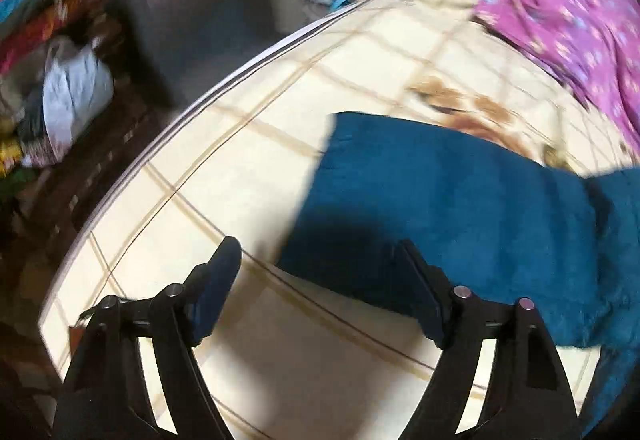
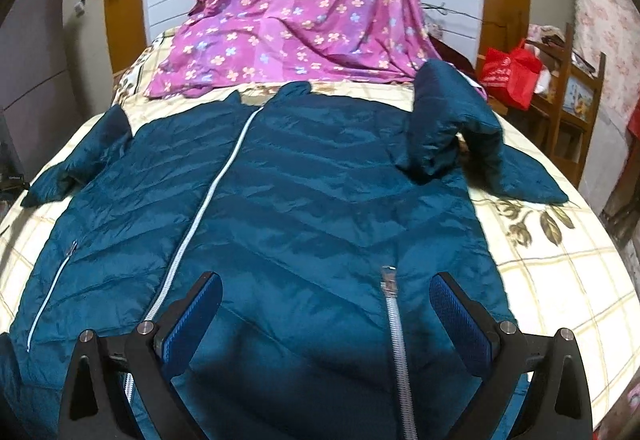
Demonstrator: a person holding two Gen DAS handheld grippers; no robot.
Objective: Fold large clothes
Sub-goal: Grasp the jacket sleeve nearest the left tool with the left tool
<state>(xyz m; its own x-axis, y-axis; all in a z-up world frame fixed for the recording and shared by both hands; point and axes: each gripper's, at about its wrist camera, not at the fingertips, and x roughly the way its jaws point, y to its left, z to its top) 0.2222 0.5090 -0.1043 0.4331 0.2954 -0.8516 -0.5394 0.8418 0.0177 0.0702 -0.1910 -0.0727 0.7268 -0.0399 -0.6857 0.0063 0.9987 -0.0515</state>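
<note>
On the bed with the cream checked sheet [image 2: 560, 264], my big teal puffy jacket [image 2: 304, 199] lies flat.
Both my fingers [image 1: 320, 292] [image 2: 326, 314] are spread wide and empty, so I can grab its edges to fold.

No legible text; white print on red bag [image 2: 508, 77] too small.

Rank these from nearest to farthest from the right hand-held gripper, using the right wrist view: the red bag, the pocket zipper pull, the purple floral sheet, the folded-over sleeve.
From the right hand-held gripper:
1. Pocket zipper pull, just ahead, between the open jaws.
2. Folded-over sleeve, farther up the jacket, to the right.
3. Purple floral sheet, beyond the jacket's collar, centre.
4. Red bag, off the bed at the far right; close to the sheet's depth, so this order is uncertain.
</note>
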